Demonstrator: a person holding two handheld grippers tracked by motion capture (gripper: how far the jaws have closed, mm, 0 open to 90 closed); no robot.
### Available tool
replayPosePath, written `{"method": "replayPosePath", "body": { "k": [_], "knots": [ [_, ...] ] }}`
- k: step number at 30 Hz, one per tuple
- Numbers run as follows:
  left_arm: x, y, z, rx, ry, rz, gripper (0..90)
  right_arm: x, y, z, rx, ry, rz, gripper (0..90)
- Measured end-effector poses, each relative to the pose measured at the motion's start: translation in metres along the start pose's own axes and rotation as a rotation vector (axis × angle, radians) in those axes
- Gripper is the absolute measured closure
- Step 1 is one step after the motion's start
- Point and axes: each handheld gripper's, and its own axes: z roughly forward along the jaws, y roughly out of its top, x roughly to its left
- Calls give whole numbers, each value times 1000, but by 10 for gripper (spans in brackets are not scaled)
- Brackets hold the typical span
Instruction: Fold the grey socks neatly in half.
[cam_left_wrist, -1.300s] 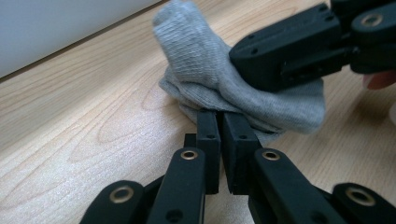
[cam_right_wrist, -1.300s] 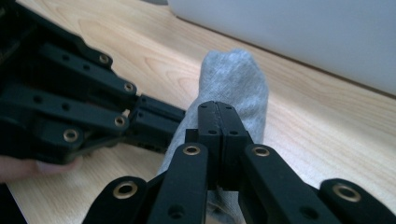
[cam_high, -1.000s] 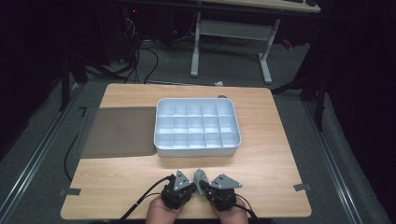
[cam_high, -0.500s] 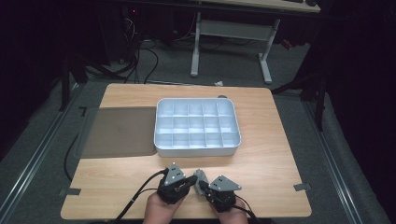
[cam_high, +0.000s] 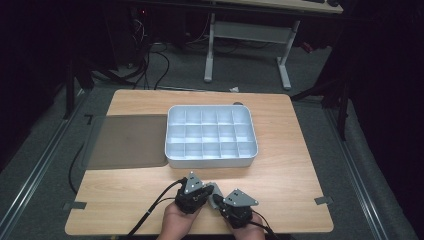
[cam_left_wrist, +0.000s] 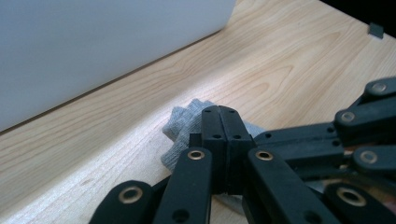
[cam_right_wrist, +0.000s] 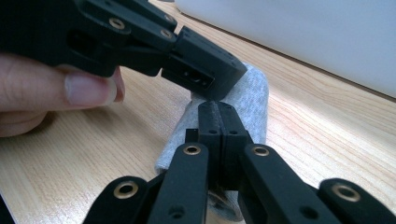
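Note:
A small grey knitted cloth (cam_high: 216, 189) lies on the wooden table near its front edge, between my two grippers. My left gripper (cam_left_wrist: 219, 110) is shut; its jaws have just been closing, and their tips rest over the cloth (cam_left_wrist: 180, 128). I cannot tell whether fabric is caught between them. My right gripper (cam_right_wrist: 218, 106) is shut too, its tips against the rolled cloth (cam_right_wrist: 254, 93) from the other side. In the right gripper view the left gripper's tip (cam_right_wrist: 205, 70) presses on top of the cloth. In the high view both grippers (cam_high: 209, 194) (cam_high: 218, 201) point at each other.
A white compartment tray (cam_high: 210, 163) stands mid-table, just beyond the cloth; its wall (cam_left_wrist: 93, 46) looms close. A grey mat (cam_high: 130, 140) lies to its left. Tape marks (cam_high: 75, 205) (cam_high: 322, 200) sit near the front corners. A thumb (cam_right_wrist: 70, 88) holds the left gripper.
The left hand and its gripper have shifted slightly rightward toward the cloth. The right gripper has stayed in place.

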Motion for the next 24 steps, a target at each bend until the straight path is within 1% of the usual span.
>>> {"method": "replayPosePath", "body": {
  "k": [4, 5, 6, 7, 8, 9, 11, 12, 14, 15, 16, 20, 21, 22, 23, 24],
  "knots": [
    [0, -1, 0, -3, 0, 0, 900, 0, 1, -1, 3, 3, 12, 900],
    [0, -1, -1, -2, 2, 0, 900, 0, 3, -5, -6, -4, 21, 882],
    [0, -1, -1, -2, 2, 0, 900, 0, 3, -5, -6, -4, 21, 882],
    [2, -2, -2, -1, -2, -1, 900, 0, 5, -14, -45, -4, 41, 880],
    [2, -2, -2, -3, -3, -2, 900, 0, 6, -17, -56, 3, 47, 880],
    [2, -2, -2, -4, -3, -2, 900, 1, 6, -19, -56, 10, 52, 880],
    [2, -2, -2, -5, -4, 2, 900, 3, 4, -18, -33, 38, 50, 880],
    [2, -2, -2, -5, -4, 2, 900, 4, 2, -17, -17, 40, 41, 880],
    [2, -2, -2, -6, -10, 4, 900, 5, -2, -14, 6, 43, 39, 888],
    [2, -2, -2, -6, -10, 4, 900, 5, -2, -14, 6, 43, 39, 888],
    [2, -3, -2, -6, -9, 8, 900, 4, -5, -11, 16, 55, 44, 900],
    [1, -3, -1, -4, -8, 21, 900, 5, -8, -9, 14, 62, 40, 900],
    [2, -5, -1, -10, -17, 18, 900, 7, -9, -9, 7, 53, 26, 900],
    [2, -5, -1, -10, -17, 18, 900, 8, -10, -10, 7, 50, 22, 900],
    [5, -7, -2, -21, -36, 1, 900, 8, -9, -10, 11, 51, 19, 900],
    [5, -7, -2, -21, -36, 1, 900, 8, -9, -10, 11, 51, 19, 900]
  ]
}}
